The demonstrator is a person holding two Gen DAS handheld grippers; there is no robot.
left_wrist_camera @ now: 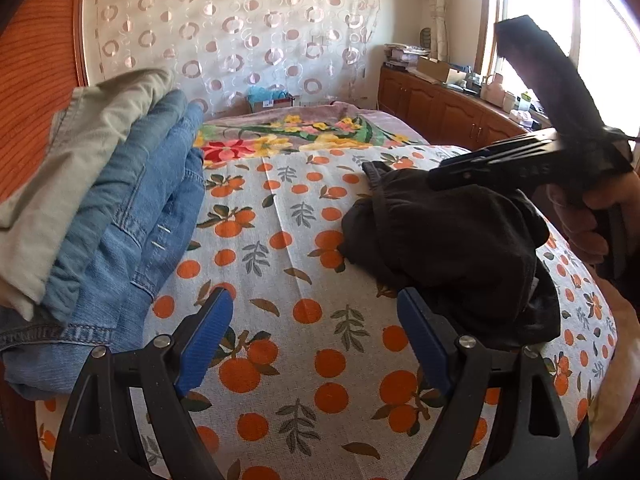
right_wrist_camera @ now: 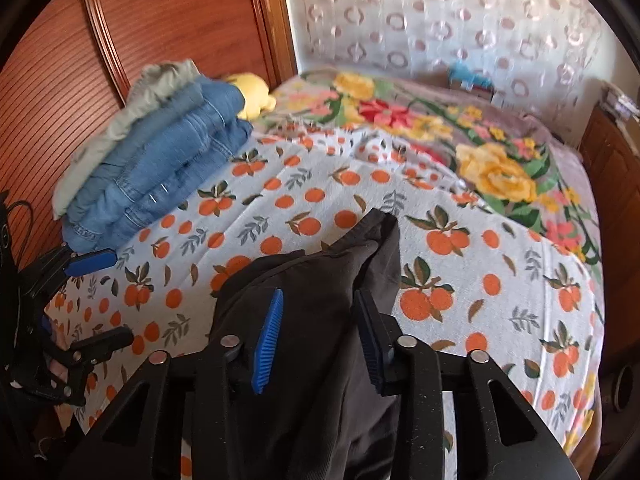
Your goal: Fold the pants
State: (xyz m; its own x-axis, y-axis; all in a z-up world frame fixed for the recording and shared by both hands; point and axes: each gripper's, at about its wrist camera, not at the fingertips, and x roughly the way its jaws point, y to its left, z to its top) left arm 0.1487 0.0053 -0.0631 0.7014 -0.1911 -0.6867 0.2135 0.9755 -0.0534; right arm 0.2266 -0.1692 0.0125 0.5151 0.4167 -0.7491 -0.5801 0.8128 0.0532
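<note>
Right gripper [right_wrist_camera: 318, 344] has its jaws about halfway apart with the black pants [right_wrist_camera: 320, 280] bunched up between them. The blue pads [right_wrist_camera: 267, 342] sit on either side of the fabric, but I honestly can't tell if they're pinching it or if the cloth is just lying in the gap. From the left wrist view that gripper comes in side-on over the pants, with a hand [left_wrist_camera: 588, 220] wrapped around its grip.

Left gripper [left_wrist_camera: 314, 332] has its jaws wide open with nothing in them, hanging over bare sheet [left_wrist_camera: 280, 240]. Its right finger is just beside the near edge of the pants, maybe brushing it, hard to say.

The pants are a crumpled dark heap on the bed, on the orange-print sheet, toward the right side as the left camera sees it.

Further out: a stack of folded clothes [right_wrist_camera: 160, 152], mostly jeans with a pale grey-green piece on top, sits on the sheet against the wooden headboard [right_wrist_camera: 120, 40]. A yellow plush [right_wrist_camera: 252, 92] peeks out behind the stack. Beyond the sheet there's a floral blanket [right_wrist_camera: 480, 152], then a curtain [left_wrist_camera: 240, 20] with ring patterns, and a wooden cabinet [left_wrist_camera: 440, 104] under the window with clutter on top.
</note>
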